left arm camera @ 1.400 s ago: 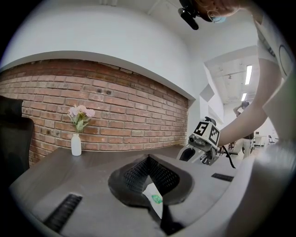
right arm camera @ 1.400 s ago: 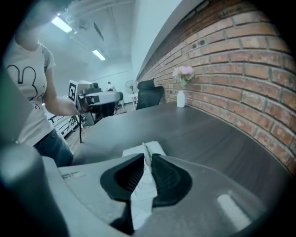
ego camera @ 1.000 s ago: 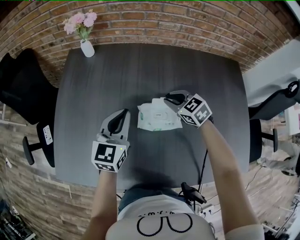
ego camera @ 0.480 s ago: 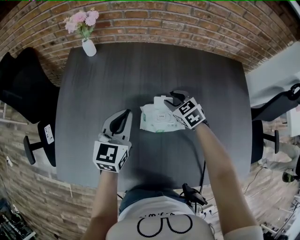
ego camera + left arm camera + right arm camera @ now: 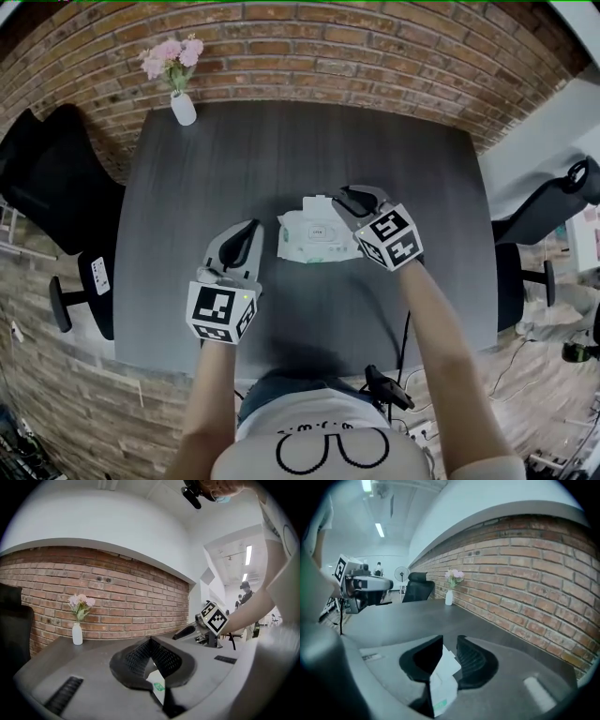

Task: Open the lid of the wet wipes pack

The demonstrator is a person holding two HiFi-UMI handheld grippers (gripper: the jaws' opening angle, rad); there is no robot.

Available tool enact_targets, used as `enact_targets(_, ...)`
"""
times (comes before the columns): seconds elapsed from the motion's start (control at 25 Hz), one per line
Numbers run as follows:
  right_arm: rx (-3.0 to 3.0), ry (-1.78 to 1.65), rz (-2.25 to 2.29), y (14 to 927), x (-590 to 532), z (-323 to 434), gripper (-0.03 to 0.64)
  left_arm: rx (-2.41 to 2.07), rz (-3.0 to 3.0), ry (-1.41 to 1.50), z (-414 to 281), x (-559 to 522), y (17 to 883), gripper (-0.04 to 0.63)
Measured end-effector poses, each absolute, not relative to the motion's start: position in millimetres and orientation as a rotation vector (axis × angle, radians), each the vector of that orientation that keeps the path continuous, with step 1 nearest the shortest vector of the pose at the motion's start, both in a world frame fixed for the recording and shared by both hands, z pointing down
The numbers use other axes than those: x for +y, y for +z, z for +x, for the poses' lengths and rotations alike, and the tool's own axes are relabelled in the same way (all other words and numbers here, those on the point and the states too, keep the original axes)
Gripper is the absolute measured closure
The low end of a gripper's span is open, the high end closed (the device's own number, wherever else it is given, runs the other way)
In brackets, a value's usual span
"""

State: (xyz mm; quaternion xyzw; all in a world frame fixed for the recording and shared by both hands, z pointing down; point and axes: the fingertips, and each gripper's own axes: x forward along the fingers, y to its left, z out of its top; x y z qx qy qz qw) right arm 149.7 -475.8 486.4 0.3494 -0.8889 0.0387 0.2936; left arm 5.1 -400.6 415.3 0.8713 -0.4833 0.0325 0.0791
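**A:** Black pads first. How does the left gripper (image 5: 246, 232) stand?

**B:** Its tips are pressed together with nothing between them. It sits over the dark table (image 5: 187, 197), just left of the pack of wet wipes (image 5: 319, 242) and apart from it.

**A:** And the right gripper (image 5: 349, 197)?

**B:** Its 2 jaws are partly apart and have just been closing. The white lid (image 5: 447, 663) shows in the gap, raised from the pack. There is space beside it, so the pads do not clamp it.

**A:** Where exactly is the pack?

**B:** It lies flat near the middle of the table, between the 2 grippers. The right gripper's tips are over its far right corner, and the lid stands up along the far edge.

**A:** What is further off?

**B:** 1 white vase (image 5: 183, 110) holding pink flowers (image 5: 173, 56) stands at the table's far left corner. A black office chair (image 5: 47, 178) is at the table's left side, and a brick wall (image 5: 375, 47) runs behind the table.
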Motion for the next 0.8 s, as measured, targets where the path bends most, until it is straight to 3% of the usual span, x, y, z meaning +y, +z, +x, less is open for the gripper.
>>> enact_targets(0.2, -2.453, 0.058, 1.047, 438.4, -444.8, 153.2, 0.612, -1.473, 2.647, 0.069, 8.4, -385.6, 393.4, 0.597)
enact_targets(0.8, -2.44, -0.249, 1.385, 314.5, -346.0, 190.6, 0.614, -1.599, 2.764, -0.043, 16.5, -353.4, 313.2, 0.597)
